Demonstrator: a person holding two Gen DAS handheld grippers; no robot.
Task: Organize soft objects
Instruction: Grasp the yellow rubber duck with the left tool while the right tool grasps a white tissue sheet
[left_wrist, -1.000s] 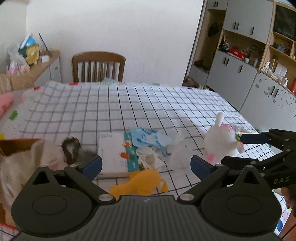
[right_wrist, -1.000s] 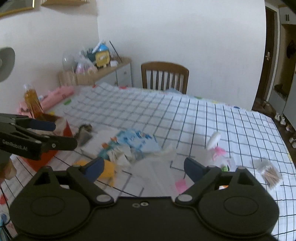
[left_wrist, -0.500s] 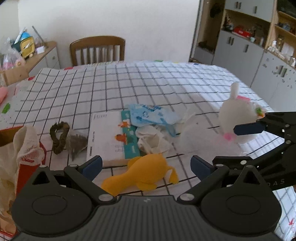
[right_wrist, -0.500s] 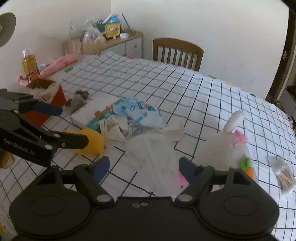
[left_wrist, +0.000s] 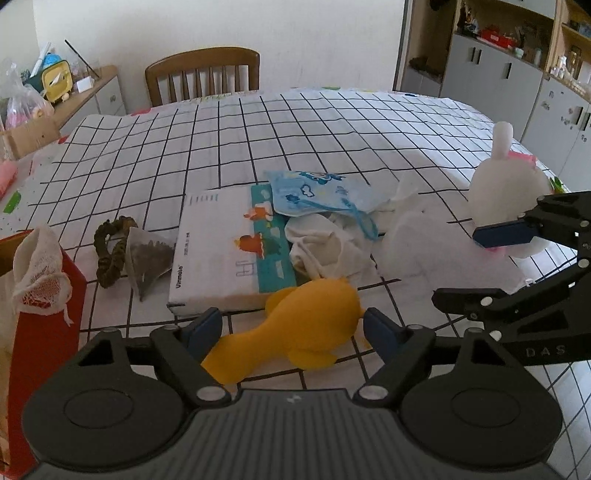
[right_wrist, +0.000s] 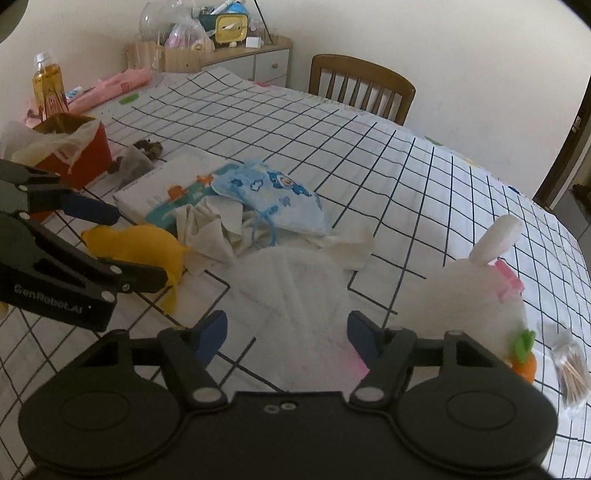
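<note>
Your left gripper (left_wrist: 291, 328) is closing around the yellow plush toy (left_wrist: 295, 332), which lies between the pads at the near edge of the checked tablecloth (left_wrist: 295, 129), pads not yet pressing. Your right gripper (right_wrist: 286, 332) is closing over a flat white cloth (right_wrist: 295, 295), not clamped; the white plush rabbit (right_wrist: 461, 295) sits just right.

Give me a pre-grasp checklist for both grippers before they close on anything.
1. Yellow plush toy between left gripper pads, jaws closing: ok.
2. Pads pressing the toy: cannot tell.
3. White translucent bag between right gripper pads, jaws closing: ok.
4. White bunny plush outside the right jaws: ok.
5. Red box has room left: cannot tell.
</note>
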